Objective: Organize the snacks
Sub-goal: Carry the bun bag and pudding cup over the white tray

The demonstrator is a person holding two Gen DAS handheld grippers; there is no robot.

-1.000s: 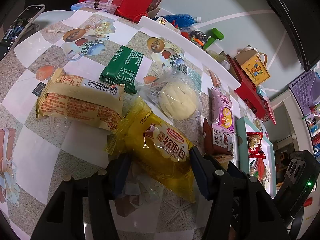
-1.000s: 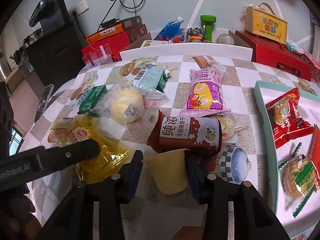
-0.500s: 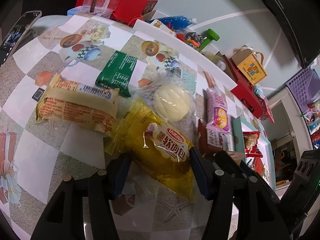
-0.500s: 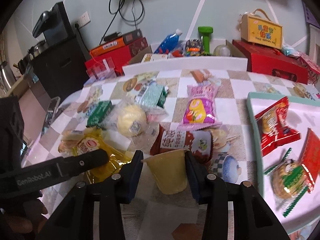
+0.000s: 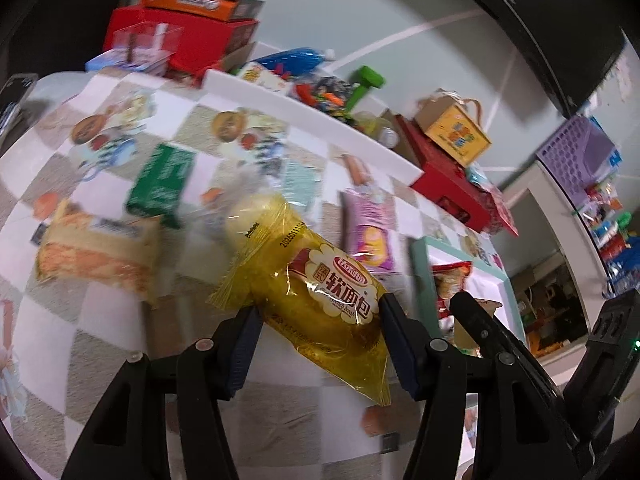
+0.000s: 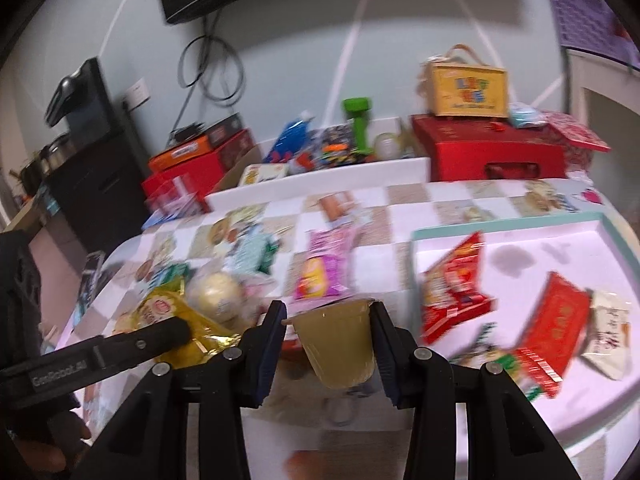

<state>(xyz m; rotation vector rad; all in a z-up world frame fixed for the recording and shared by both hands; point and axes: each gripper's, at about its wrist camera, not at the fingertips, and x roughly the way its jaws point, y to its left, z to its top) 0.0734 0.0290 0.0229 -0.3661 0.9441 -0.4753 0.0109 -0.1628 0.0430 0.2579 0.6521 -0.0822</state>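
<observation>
My left gripper (image 5: 318, 320) is shut on a yellow soft-bread packet (image 5: 320, 300) and holds it above the checked tablecloth; the packet also shows in the right wrist view (image 6: 172, 320). My right gripper (image 6: 330, 320) is shut on a tan pudding cup (image 6: 336, 344), lifted off the table. A white tray with a teal rim (image 6: 500, 226) lies at the right and holds red snack packets (image 6: 452, 284). On the cloth lie a pink packet (image 6: 324, 270), a round bun in clear wrap (image 6: 218, 296), a green packet (image 5: 164, 178) and an orange-printed bread packet (image 5: 96, 252).
A white board (image 5: 312, 120) edges the table's far side. Behind it stand red boxes (image 6: 492, 152), a yellow carry box (image 6: 466, 90), a green dumbbell (image 6: 358, 120) and a blue bag (image 6: 290, 140). A purple basket (image 5: 576, 156) sits at the far right.
Both grippers have risen with their loads and swung right toward the tray. The yellow packet and the pudding cup have left the table. The views are blurred by motion.
</observation>
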